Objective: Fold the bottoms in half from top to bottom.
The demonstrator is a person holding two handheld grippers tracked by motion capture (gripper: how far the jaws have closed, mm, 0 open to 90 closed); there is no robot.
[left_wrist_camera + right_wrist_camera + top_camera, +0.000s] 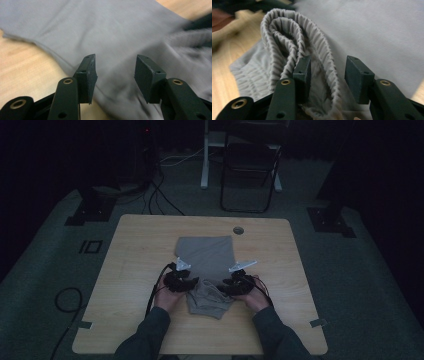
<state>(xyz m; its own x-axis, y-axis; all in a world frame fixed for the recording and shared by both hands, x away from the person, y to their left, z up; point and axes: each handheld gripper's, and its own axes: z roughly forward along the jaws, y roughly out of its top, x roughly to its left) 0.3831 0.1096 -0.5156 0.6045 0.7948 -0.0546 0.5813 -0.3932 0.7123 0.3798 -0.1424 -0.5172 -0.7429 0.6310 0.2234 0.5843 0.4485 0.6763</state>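
Grey shorts (207, 270) lie mid-bench (135, 270), waistband bunched. Both claws, left (115, 72) and right (327, 75), gape apart; right straddles a ribbed fold. Risk: it pinches 1 layer only, fold slumps.

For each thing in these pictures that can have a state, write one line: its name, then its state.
Grey garment: lying on the table, far part flat, near elastic waistband end bunched and folded over.
Left hand-held gripper: open, jaws apart over the cloth.
Right hand-held gripper: open, jaws astride the ribbed waistband.
Folding chair: standing unfolded beyond the table.
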